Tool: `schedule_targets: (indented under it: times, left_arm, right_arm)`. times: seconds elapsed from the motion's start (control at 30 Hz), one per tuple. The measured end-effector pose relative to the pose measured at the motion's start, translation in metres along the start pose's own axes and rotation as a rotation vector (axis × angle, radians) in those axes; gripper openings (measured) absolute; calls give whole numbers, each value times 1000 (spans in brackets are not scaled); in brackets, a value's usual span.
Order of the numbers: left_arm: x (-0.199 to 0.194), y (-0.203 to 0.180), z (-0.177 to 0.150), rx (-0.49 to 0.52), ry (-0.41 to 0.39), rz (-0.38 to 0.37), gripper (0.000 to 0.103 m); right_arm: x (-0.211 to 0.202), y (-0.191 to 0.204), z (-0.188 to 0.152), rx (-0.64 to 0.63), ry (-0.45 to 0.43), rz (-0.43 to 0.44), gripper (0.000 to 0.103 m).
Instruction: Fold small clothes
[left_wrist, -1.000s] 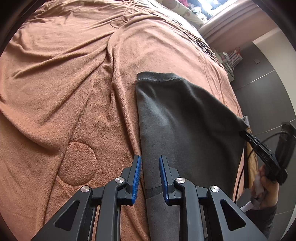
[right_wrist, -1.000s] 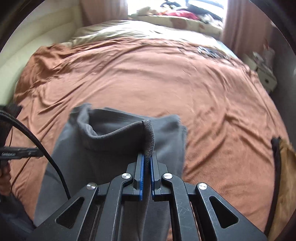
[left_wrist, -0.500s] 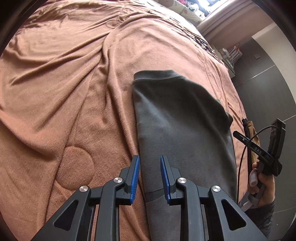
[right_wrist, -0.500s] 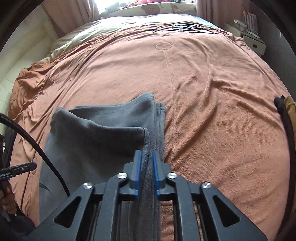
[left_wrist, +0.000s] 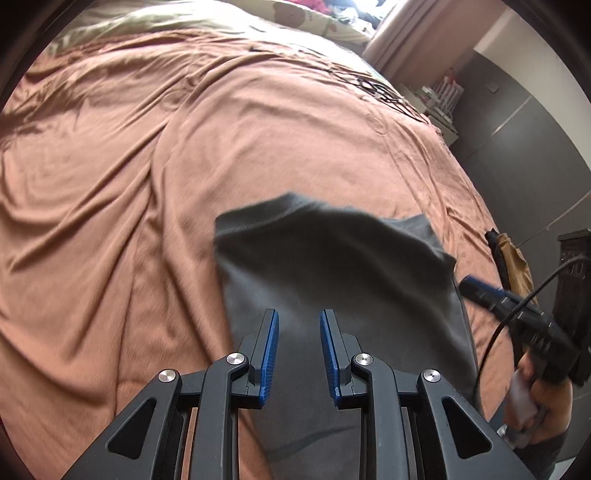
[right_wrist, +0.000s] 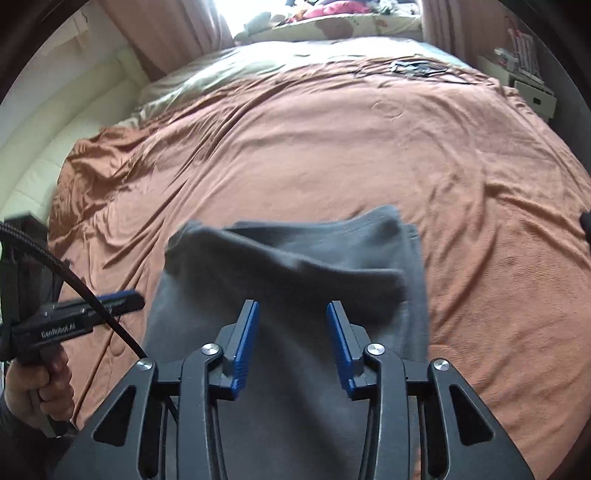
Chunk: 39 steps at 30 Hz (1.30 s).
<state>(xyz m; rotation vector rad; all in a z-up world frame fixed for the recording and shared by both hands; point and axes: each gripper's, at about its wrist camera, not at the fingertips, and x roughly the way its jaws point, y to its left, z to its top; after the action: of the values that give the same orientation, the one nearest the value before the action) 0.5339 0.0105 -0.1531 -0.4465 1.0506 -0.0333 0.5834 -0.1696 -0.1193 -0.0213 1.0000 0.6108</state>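
A dark grey garment (left_wrist: 332, 266) lies folded lengthwise on the rust-brown bedspread (left_wrist: 110, 221). My left gripper (left_wrist: 298, 317) hovers open over its near part, nothing between the blue pads. In the right wrist view the same garment (right_wrist: 295, 266) shows a folded-over flap, and my right gripper (right_wrist: 291, 310) stands open above it, holding nothing. The other tool appears at each view's edge: the right gripper (left_wrist: 476, 288) at the garment's right side, the left gripper (right_wrist: 122, 299) at its left side, each held by a hand.
Cream pillows and bedding (right_wrist: 332, 29) lie at the head of the bed by the curtains. A white shelf unit (right_wrist: 532, 88) stands beside the bed. A tan and black cloth (left_wrist: 506, 258) lies near the right edge. A black cable tangle (right_wrist: 413, 68) rests far up the spread.
The right gripper has let go of the garment's edge and opened wide; the flap now lies on the garment. Both grippers have pulled back and tilted up, showing more of the bed.
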Motion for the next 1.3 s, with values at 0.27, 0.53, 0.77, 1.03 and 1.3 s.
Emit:
schedule_targets:
  times: [0.27,0.53,0.77,1.03,1.3]
  left_arm:
    - [33,-17,27,69,9,-28,25]
    - [73,-26,51,105,33,-25,25]
    - [95,-18,65,69,11,-14,25]
    - [72,-16,72,44,-15,-32,26]
    - [37,8,63,-28,-19,-18,26]
  right_arm:
    - [45,-28,16,64,26,40,22]
    - [58,-46,21,151,-1,-7,19]
    - [64,-42,24,155,4,-8,19]
    - [29,-52,19,226,-43,73,20]
    - [-2,-91,2,279,-83,86,60]
